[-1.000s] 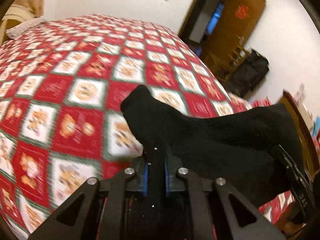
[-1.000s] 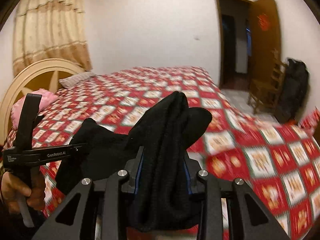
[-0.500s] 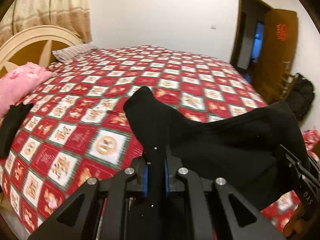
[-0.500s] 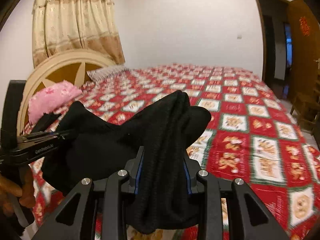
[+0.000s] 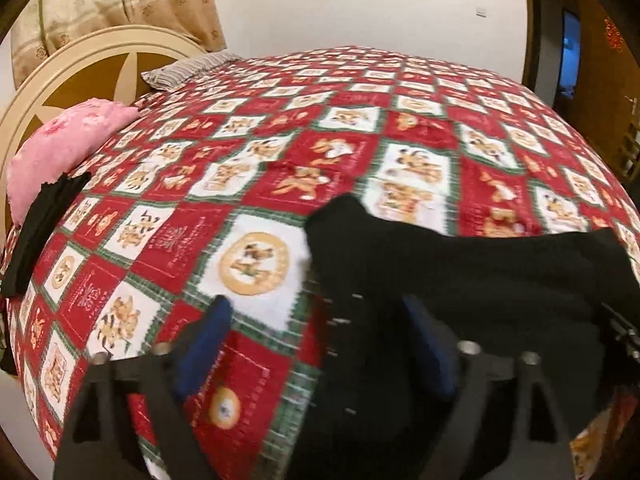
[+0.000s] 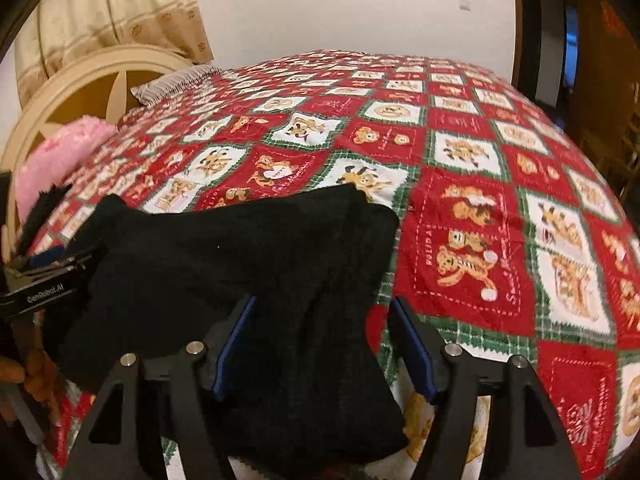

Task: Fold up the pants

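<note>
The black pants [image 5: 460, 272] lie bunched on the red patterned bedspread [image 5: 340, 128] near its front edge. In the left wrist view my left gripper [image 5: 316, 344] is open, its blue pads spread wide, with one end of the pants between and just beyond them. In the right wrist view my right gripper [image 6: 320, 340] is open too, and the other end of the pants [image 6: 248, 264] lies between its fingers. The left gripper [image 6: 44, 272] shows at the left of the right wrist view, beside the pants.
A pink pillow [image 5: 60, 148] and a dark folded cloth [image 5: 40, 220] lie at the bed's left end by the cream headboard [image 5: 80, 64]. A striped pillow [image 5: 188, 68] lies farther back. A doorway and wooden door [image 5: 592, 40] stand at the right.
Both grippers were shut on the pants and held them up; now both have opened and come down, and the pants rest on the bedspread.
</note>
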A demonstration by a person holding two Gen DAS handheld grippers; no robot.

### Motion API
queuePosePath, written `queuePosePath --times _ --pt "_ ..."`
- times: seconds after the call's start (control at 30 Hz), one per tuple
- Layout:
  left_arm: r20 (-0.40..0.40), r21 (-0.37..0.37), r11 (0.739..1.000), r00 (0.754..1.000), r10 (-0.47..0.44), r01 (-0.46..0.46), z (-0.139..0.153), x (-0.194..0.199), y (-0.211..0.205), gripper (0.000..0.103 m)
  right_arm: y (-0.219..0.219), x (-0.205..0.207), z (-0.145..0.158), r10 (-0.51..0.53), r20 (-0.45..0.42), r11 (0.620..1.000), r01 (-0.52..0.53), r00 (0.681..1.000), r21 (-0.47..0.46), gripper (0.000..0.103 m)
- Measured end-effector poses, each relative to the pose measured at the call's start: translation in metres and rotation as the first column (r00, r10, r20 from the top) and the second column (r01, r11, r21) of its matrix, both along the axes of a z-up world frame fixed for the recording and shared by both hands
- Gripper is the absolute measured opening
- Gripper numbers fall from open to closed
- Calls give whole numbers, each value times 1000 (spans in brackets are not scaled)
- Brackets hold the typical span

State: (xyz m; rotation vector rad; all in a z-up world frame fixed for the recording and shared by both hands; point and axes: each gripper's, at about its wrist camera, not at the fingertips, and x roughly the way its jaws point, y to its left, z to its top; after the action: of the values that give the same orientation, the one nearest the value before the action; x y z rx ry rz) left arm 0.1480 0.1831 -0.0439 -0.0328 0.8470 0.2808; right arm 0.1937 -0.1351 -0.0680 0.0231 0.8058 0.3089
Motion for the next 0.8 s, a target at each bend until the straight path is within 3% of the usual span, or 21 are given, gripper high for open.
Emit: queuePosePath --times 0.1,0.17,0.2,0.3,0.4,0.5,0.6,0.7,0.8 --pt "-19 -23 1000 1000 5 -5 -1 1 11 103 -11 -11 11 -30 0 999 30 1000 42 69" --pt "-28 -27 1000 1000 -3 3 1 -2 15 103 -22 -27 23 -100 44 994 98 994 50 69" --pt "-30 -16 1000 1000 -5 5 3 -5 16 103 -29 -40 31 -155 88 988 151 984 44 69" --pt "-6 41 999 1000 2 -1 14 -19 17 103 -27 -67 49 -180 201 983 182 963 11 68" --pt "24 72 997 1000 8 -10 26 -35 13 103 -4 -82 58 -97 261 991 117 960 -60 24" --pt "75 55 998 997 -22 17 40 -49 1 103 23 -81 53 4 221 995 18 975 -99 20" --pt "113 38 997 991 -70 66 47 -52 -19 103 33 -75 37 17 179 988 11 984 -152 20" --pt "92 64 993 991 -100 94 38 -44 -36 103 26 -63 16 -14 108 989 30 994 -147 20" --pt "15 22 991 991 -131 131 15 -25 -46 100 24 -59 11 -15 110 989 32 994 -147 20"
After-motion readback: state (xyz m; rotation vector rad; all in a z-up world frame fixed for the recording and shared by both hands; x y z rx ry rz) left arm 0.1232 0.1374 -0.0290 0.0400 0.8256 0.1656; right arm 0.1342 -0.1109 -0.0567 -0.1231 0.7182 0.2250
